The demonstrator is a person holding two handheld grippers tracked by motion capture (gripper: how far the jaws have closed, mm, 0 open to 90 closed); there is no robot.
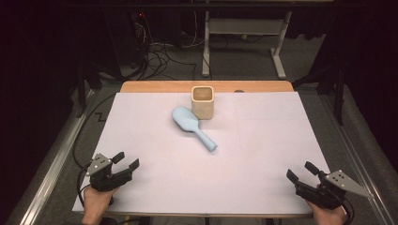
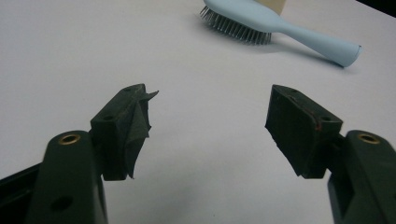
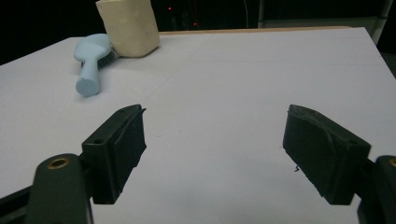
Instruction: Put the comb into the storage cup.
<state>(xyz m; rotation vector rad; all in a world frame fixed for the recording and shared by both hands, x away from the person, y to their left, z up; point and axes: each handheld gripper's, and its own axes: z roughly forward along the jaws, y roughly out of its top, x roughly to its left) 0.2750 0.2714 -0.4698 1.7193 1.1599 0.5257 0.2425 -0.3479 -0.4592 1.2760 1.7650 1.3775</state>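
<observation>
Both grippers sit nearest the camera at the near edge of the bench (image 1: 155, 197), left gripper (image 1: 126, 163) and right gripper (image 1: 300, 171), jaws wide on each, nothing between them. In the left gripper view my left pad has a torn flap of black lining hanging off it.

White sheet covers most of the bench, wood strip showing at the far edge. Cream square cup (image 1: 202, 101) stands upright near the far middle. Light blue hairbrush (image 1: 192, 126) lies bristles down just beside the cup, head near touching its lower left, handle pointing toward my right gripper. Both well apart from my jaws.

Risks, as I judge it: handle is smooth and round, a pinch could let it roll or slip; the loose pad flap could weaken the left grip; reaching for the head could knock the cup over.

Room is dark, cables on grey floor, white desk frame (image 1: 244, 37) behind.
</observation>
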